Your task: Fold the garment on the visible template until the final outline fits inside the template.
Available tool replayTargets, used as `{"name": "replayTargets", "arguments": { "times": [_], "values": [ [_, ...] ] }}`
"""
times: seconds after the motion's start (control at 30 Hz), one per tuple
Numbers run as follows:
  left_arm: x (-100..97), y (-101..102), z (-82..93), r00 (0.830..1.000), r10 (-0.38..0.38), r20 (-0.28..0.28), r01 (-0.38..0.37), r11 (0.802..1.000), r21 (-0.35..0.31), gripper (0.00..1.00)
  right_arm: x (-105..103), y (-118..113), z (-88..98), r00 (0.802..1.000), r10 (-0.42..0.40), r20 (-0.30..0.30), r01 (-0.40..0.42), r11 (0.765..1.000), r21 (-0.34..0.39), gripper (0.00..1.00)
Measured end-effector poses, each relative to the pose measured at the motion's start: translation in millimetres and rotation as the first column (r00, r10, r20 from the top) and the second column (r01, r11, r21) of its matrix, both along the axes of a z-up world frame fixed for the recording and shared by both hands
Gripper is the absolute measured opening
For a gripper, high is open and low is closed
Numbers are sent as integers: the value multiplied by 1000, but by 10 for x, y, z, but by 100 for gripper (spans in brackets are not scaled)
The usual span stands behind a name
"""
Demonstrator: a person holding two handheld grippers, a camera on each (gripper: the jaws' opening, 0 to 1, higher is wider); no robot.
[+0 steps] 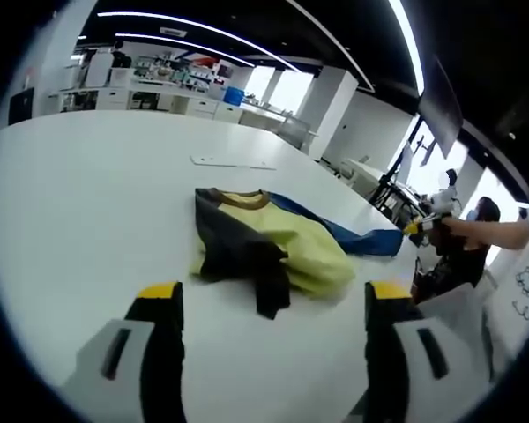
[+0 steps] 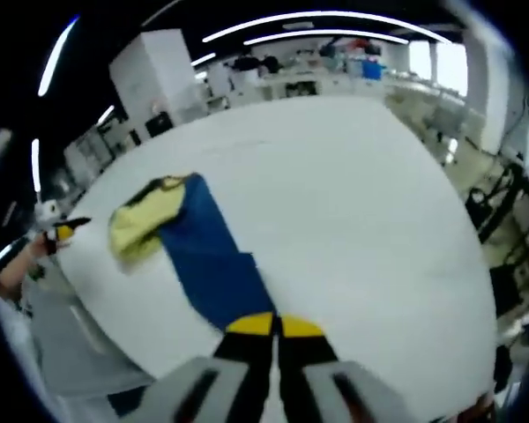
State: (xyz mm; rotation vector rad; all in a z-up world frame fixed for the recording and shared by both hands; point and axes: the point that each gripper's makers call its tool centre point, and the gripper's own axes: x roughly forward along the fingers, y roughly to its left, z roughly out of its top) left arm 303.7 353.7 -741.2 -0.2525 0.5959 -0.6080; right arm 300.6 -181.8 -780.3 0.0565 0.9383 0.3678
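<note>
Yellow-tipped jaws of the right gripper (image 2: 275, 328) are pressed together on the blue end of the garment (image 2: 203, 256), which is stretched along the table (image 2: 361, 203) edge. That end should be carried over evenly. The left gripper (image 1: 269, 295), spread and unladen, is shown facing the crumpled yellow-and-black part.

- I saw the garment (image 1: 273, 242) lying crumpled on the white table (image 1: 88, 203): yellow-green body, dark sleeve draped over it, brown collar.
- Its blue part (image 2: 213, 264) stretched flat toward the table edge.
</note>
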Motion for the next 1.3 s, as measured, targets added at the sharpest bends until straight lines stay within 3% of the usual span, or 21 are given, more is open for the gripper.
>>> {"name": "replayTargets", "arguments": {
  "times": [0.27, 0.57, 0.87, 0.93, 1.3],
  "values": [
    [-6, 26, -16, 1000, 9, -8, -9, 1000, 9, 82, 83, -146, -206, 998, -32, -56, 29, 998, -47, 0],
    [-21, 33, -59, 999, 23, -27, -22, 1000, 18, 82, 464, -439, -310, 994, -74, -79, 65, 992, -111, 0],
    [-14, 9, -106, 998, 34, -45, -33, 999, 25, 82, 794, -626, -281, 990, -131, -46, 123, 980, -159, 0],
    [-6, 20, -125, 998, 36, -50, -34, 999, 28, 82, 831, -711, -328, 988, -142, -55, 131, 979, -159, 0],
    [24, 34, -159, 997, 39, -62, -37, 999, 29, 82, 790, -717, -506, 982, -173, -71, 159, 972, -175, 0]
  ]
}}
